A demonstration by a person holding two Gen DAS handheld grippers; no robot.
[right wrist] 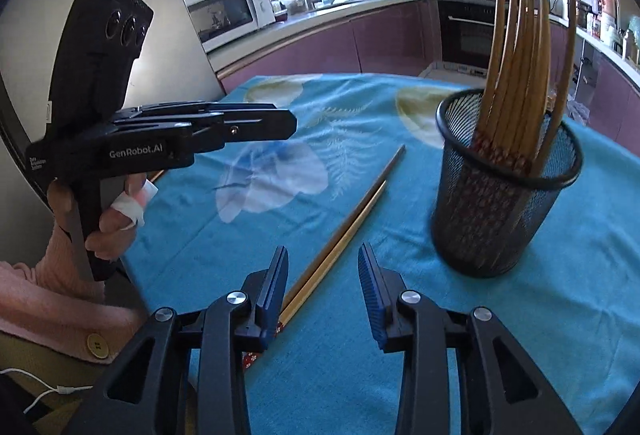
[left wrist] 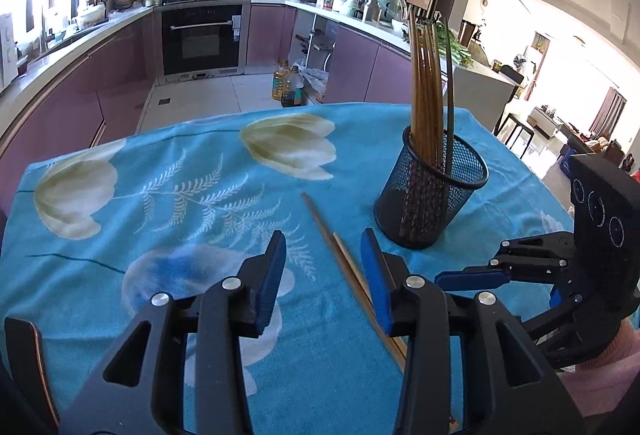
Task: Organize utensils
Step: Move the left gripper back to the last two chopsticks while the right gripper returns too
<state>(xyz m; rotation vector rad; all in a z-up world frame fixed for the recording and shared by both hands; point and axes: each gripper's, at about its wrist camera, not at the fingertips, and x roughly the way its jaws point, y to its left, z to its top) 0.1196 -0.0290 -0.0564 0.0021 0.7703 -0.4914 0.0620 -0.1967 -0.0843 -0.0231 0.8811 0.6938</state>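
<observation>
My left gripper (left wrist: 324,271) hangs spread wide, holding nothing, over two loose chopsticks (left wrist: 344,267) that lie side by side on the blue floral tablecloth (left wrist: 160,203). My right gripper (right wrist: 323,287) is spread and empty too. Just beyond the pair stands the black mesh holder (left wrist: 432,191), chopsticks upright inside.

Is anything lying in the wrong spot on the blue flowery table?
Yes. Two brown wooden chopsticks lie flat on the blue flowered tablecloth, beside the black mesh cup, while the other chopsticks stand upright inside it. Both grippers have open jaws and hold nothing.
</observation>
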